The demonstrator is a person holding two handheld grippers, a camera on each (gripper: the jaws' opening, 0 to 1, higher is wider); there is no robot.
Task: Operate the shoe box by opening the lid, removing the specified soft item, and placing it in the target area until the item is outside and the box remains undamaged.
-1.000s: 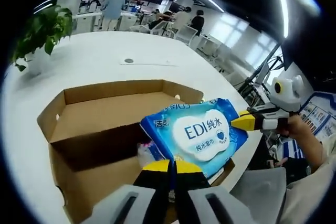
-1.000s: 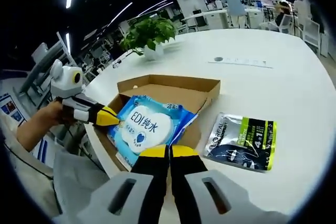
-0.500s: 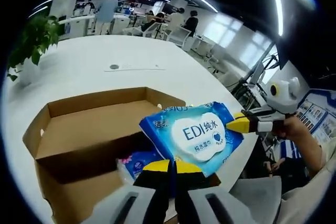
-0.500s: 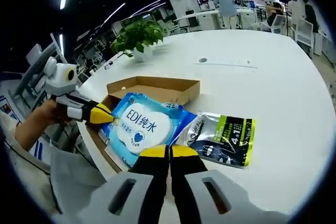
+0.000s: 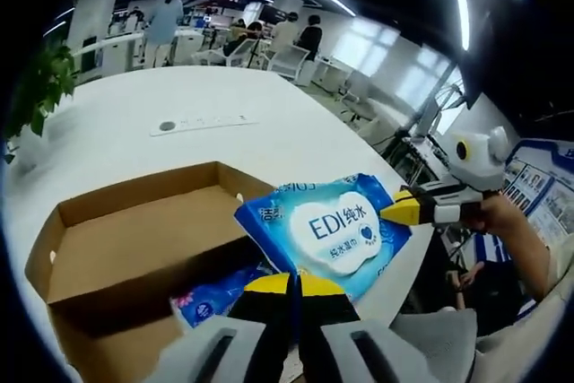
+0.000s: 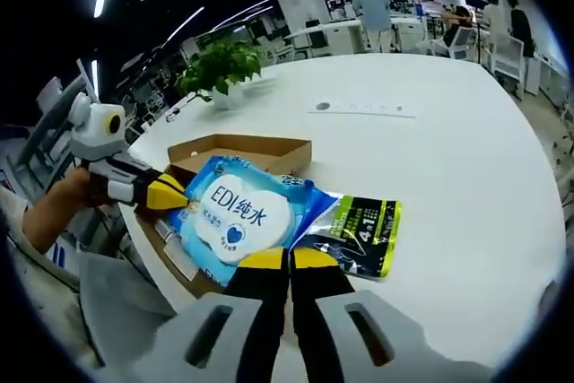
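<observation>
In the left gripper view, the left gripper (image 5: 293, 282) has its yellow-tipped fingers (image 5: 267, 284) pressed together on the near edge of a blue wet-wipes pack (image 5: 327, 230), which is held up above the open shoe box (image 5: 117, 248). From the right side of that view the right gripper (image 5: 405, 210) comes in, a person's hand (image 5: 507, 226) around its handle, its yellow tip pinching the pack's far corner.

In the right gripper view, the right gripper's own fingers (image 6: 314, 259) are likewise closed on the near edge of the wet-wipes pack (image 6: 235, 215), and the left gripper (image 6: 170, 195) enters from the left, gripping the opposite end. So the pack hangs between the two grippers, clear of the box, label side up.

Inside the cardboard box, in the left gripper view, another blue packet (image 5: 215, 295) lies on the floor below the lifted pack. In the right gripper view the shoe box (image 6: 235, 148) sits at the edge of the white surface (image 6: 430, 159), its lid flap open. Just beside the box on the surface lies a black and green pouch (image 6: 363, 235), partly covered by the held pack. A potted plant (image 6: 220, 67) stands farther off on the surface, with office desks and people beyond.
</observation>
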